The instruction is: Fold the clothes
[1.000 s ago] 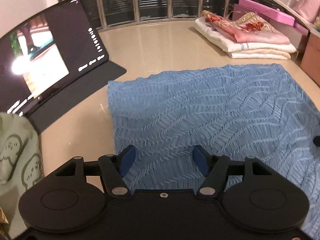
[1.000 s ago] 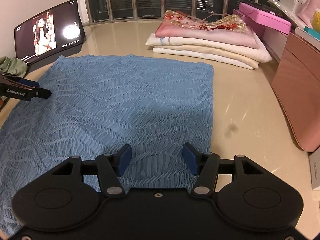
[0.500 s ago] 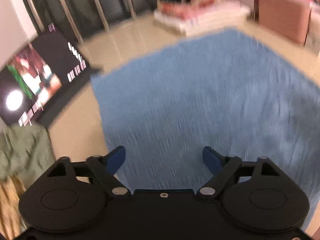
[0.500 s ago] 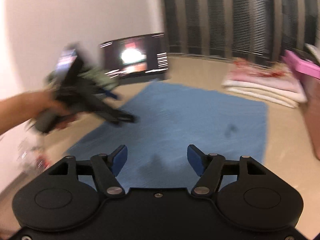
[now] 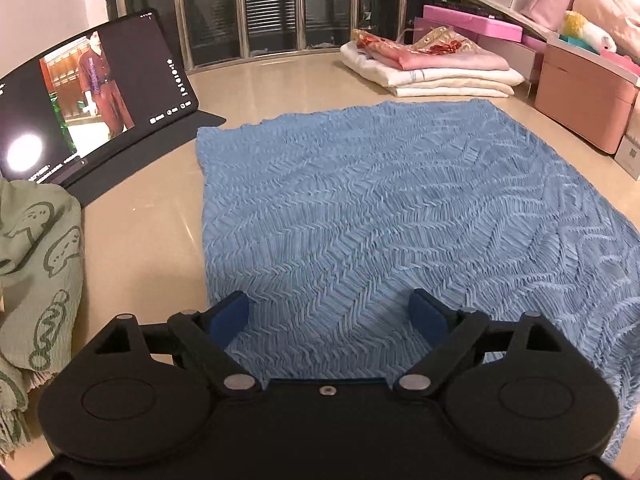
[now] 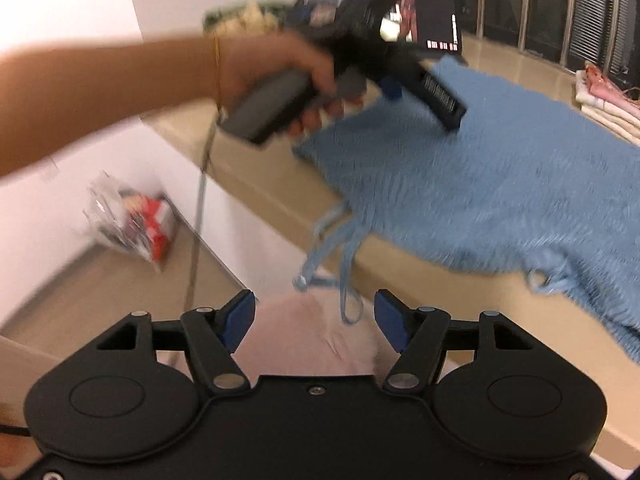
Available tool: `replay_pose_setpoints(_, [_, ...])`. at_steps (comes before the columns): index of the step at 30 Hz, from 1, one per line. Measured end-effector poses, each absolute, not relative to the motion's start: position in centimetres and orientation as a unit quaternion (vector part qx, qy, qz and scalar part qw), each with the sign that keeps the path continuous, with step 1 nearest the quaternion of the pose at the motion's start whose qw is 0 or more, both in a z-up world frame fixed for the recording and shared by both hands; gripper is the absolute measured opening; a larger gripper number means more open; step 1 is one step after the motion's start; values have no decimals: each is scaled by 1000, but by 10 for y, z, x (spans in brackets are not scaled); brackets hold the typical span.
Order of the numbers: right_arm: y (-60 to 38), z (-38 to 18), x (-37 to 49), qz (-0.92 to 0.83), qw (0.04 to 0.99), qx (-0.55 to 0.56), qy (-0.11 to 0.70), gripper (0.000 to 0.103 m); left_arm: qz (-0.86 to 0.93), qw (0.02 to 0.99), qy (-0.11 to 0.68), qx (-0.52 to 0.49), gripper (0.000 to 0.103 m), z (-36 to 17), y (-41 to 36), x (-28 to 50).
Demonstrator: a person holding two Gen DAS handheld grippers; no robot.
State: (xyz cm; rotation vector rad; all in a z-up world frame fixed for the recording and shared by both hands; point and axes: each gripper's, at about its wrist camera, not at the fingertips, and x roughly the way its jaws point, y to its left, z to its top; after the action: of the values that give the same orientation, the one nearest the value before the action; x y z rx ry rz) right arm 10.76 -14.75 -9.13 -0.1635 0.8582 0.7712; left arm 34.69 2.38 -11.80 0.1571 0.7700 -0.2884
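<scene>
A blue textured garment (image 5: 392, 216) lies flat on the beige surface, also in the right wrist view (image 6: 500, 168), with thin straps (image 6: 340, 256) hanging over the near edge. My left gripper (image 5: 328, 316) is open and empty above the garment's near-left part; it also shows in the right wrist view (image 6: 420, 92), held in a hand over the garment's left corner. My right gripper (image 6: 316, 320) is open and empty, off the near edge of the surface, close to the hanging straps.
A tablet (image 5: 84, 96) stands at the back left. A green patterned cloth (image 5: 36, 264) lies at the left. Folded clothes (image 5: 432, 68) are stacked at the back, pink boxes (image 5: 584, 96) at the right. A plastic bag (image 6: 128, 220) sits on the floor below.
My right gripper swung left and pulled back off the surface's near edge, now facing the hanging straps. My left gripper drew back and steadied over the garment's near-left part. Both stayed open.
</scene>
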Motion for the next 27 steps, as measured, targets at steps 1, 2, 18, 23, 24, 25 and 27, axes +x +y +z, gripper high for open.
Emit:
replay_pose_setpoints(1, [-145, -99, 109, 360, 835, -81, 409, 68, -140, 914, 373, 71, 89, -120, 25, 346])
replay_pose_setpoints(2, [-143, -106, 112, 354, 835, -81, 414, 68, -139, 915, 372, 71, 89, -120, 25, 345])
replay_pose_setpoints(18, [-170, -108, 127, 428, 802, 96, 406, 1, -139, 919, 363, 69, 89, -123, 28, 343])
replay_pose_setpoints(23, [-191, -92, 136, 461, 768, 192, 401, 1, -137, 919, 363, 68, 89, -123, 26, 344])
replay_pose_setpoints(24, [-195, -90, 139, 463, 765, 207, 397, 1, -136, 919, 363, 68, 89, -123, 25, 344])
replay_pose_setpoints(25, [-199, -87, 141, 465, 761, 223, 393, 1, -136, 920, 362, 68, 89, -123, 25, 344])
replay_pose_setpoints(27, [-204, -82, 144, 470, 755, 243, 388, 1, -136, 920, 361, 68, 89, -123, 25, 343])
